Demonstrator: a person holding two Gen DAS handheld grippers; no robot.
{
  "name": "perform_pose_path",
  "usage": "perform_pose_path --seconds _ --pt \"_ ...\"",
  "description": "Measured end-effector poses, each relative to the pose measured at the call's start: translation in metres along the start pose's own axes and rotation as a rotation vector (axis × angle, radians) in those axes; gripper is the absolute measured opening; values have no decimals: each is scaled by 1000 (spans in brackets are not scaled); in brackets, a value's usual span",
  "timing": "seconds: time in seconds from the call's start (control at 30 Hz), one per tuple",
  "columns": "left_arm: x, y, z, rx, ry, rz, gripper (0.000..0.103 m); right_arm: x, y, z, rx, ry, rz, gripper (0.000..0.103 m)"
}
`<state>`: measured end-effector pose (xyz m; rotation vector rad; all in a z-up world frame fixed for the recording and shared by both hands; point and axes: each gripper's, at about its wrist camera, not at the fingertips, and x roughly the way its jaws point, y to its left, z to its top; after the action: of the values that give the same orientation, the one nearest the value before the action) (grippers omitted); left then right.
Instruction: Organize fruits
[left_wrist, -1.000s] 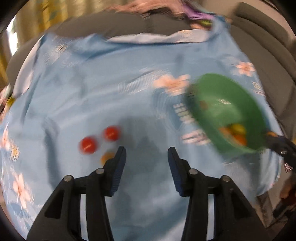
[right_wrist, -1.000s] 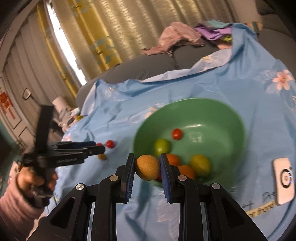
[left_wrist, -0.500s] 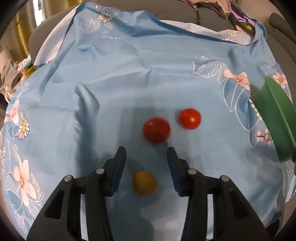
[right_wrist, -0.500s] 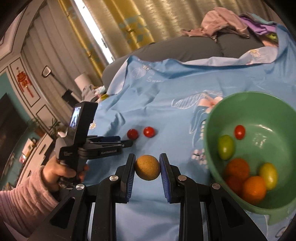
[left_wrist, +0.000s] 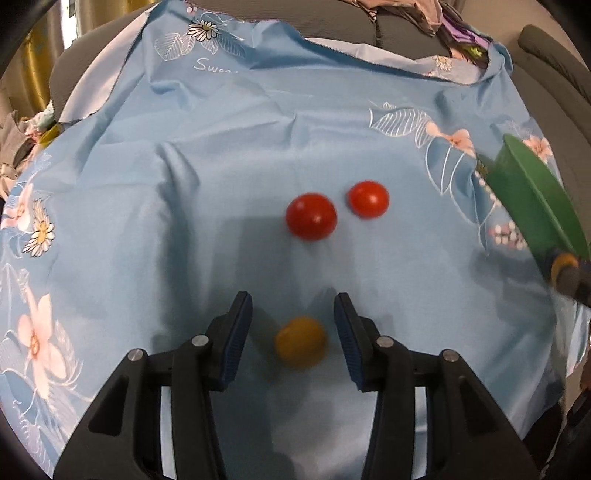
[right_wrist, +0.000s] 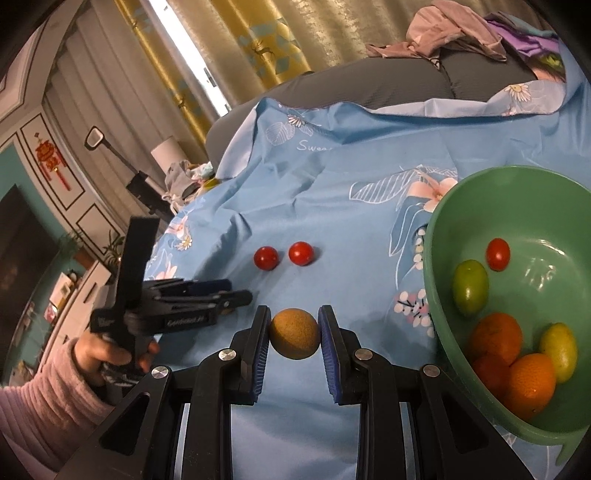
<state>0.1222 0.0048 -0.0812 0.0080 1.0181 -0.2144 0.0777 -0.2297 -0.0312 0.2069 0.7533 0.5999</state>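
Two glossy red tomatoes (left_wrist: 311, 216) lie beyond left gripper's (left_wrist: 293, 325) spread jaws; right gripper (right_wrist: 294, 325) clamps rough brown fruit (right_wrist: 294, 333).

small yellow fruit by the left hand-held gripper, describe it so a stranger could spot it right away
On the blue floral cloth, find the two red tomatoes side by side. Nearer than them, between the open fingers of the left hand-held gripper, lies the small yellow fruit: the only loose fruit that is yellow-orange, not red.
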Motion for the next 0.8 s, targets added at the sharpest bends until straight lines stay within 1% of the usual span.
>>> perform_pose_path --seconds 0.1,0.17,0.27,0.33,0.4,0.5,0.63,0.8 --pt "-6 -2 -9 23 -6 -5 43 2 0 0 4 4 3 29" --pt "-5 -4 -12 53 0 15 42 4 0 -1 6 11 2 29" --pt "-3 -5 -13 64 0 27 36 7 1 -1 6 18 3 29" --pt "-1 -3 -9 51 0 30 27 9 2 -1 2 22 3 28" --pt "2 -3 -5 44 -1 24 24 10 3 -1 -1 24 4 28" --pt "2 -8 -4 49 4 42 24 8 3 -1 -2 23 0 28" --pt "-2 -8 -3 5 32 7 24 0 1 1 1 4 -13 28" --pt "-19 -33 4 46 2 -18 24 -15 -5 2 17 -31 -30 29"
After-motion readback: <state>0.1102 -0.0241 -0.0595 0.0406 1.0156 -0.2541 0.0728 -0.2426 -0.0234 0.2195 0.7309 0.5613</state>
